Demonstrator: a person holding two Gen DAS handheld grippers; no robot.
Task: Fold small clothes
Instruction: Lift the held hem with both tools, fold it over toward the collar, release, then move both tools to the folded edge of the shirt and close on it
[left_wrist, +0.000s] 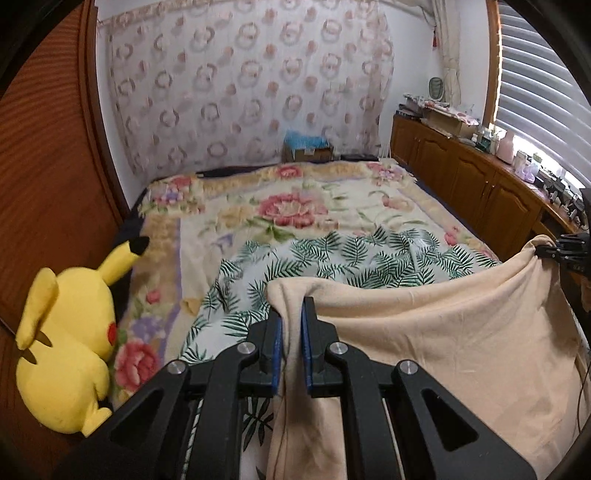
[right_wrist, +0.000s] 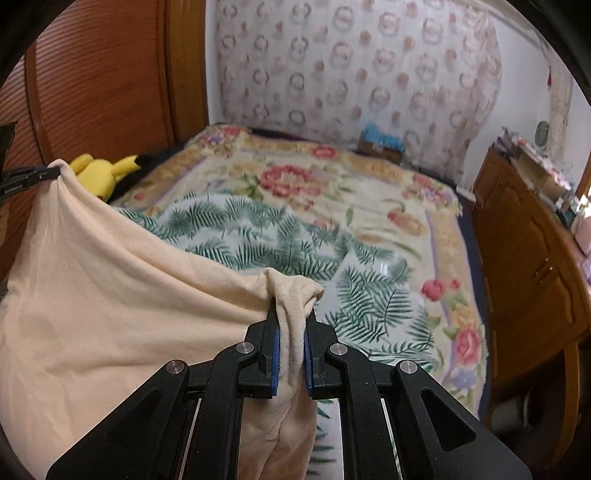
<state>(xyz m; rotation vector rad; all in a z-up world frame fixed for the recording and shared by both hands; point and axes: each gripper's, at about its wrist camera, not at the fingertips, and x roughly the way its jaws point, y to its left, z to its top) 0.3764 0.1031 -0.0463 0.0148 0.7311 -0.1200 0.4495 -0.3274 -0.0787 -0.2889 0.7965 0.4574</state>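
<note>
A peach-coloured garment (left_wrist: 443, 332) hangs stretched between both grippers above the bed. My left gripper (left_wrist: 291, 306) is shut on one bunched corner of it, cloth pinched between the blue pads. In the right wrist view the same garment (right_wrist: 110, 295) spreads to the left, and my right gripper (right_wrist: 291, 314) is shut on its other bunched corner. Each gripper shows at the other view's edge: the right gripper (left_wrist: 550, 251) at the far right, the left gripper (right_wrist: 40, 173) at the far left. The garment's lower part is hidden below the grippers.
A leaf-print cloth (left_wrist: 332, 266) lies on the floral blanket (left_wrist: 295, 206) covering the bed. A yellow plush toy (left_wrist: 70, 339) sits at the bed's left edge against a wooden panel. Wooden cabinets (left_wrist: 480, 192) with clutter run along the right side. A cardboard box (left_wrist: 306, 147) stands behind the bed.
</note>
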